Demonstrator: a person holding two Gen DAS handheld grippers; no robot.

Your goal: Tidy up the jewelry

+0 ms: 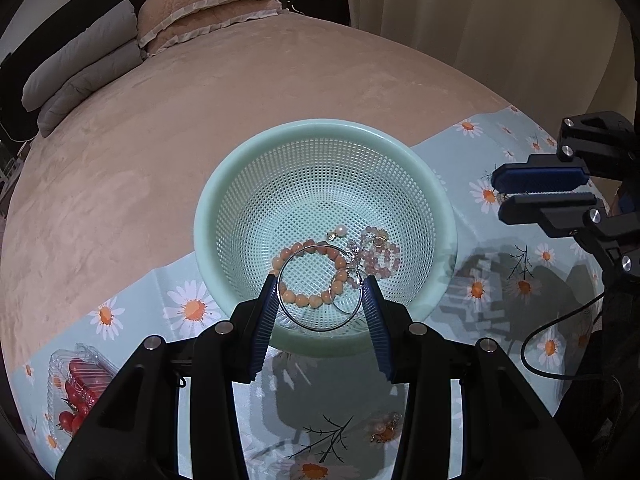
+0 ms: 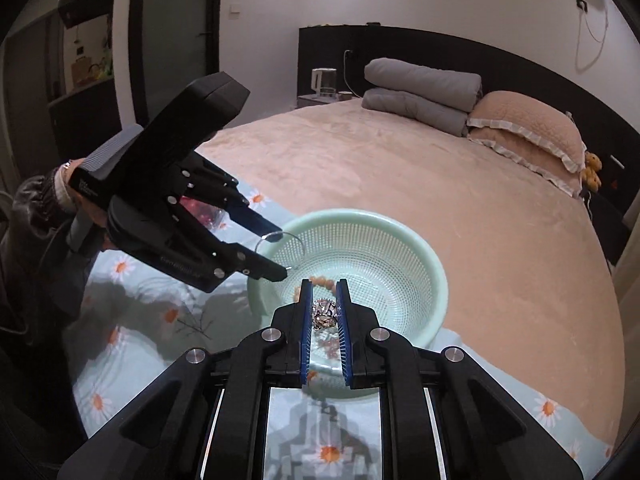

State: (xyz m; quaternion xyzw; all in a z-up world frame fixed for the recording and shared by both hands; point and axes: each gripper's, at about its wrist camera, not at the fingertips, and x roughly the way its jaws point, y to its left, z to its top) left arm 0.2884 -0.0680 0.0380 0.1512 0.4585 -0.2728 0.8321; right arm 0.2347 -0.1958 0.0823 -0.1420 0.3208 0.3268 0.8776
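Left tongs (image 1: 320,292): jaws set fairly wide, a thin silver hoop (image 1: 320,322) spanning them edge to edge, gripped across its width. They hang over the near rim of the mint basket (image 1: 224,184), judged ready to drop the hoop in. Beyond their tips, on the basket floor, lie an orange bead bracelet (image 1: 308,300), a pink bead bracelet (image 1: 380,258) and a pearl piece (image 1: 340,231).

Right tongs (image 2: 324,300): jaws narrow, clamped on a small openwork silver charm (image 2: 325,312), also just short of the basket, likely next to go in.

Left view alone shows the basket's contents, a further trinket (image 1: 385,430) on the daisy cloth (image 1: 520,292) beneath the left tongs, and a tomato box (image 1: 78,384) to their left. Right view alone shows the charm; from the left that grip's content cannot be told.
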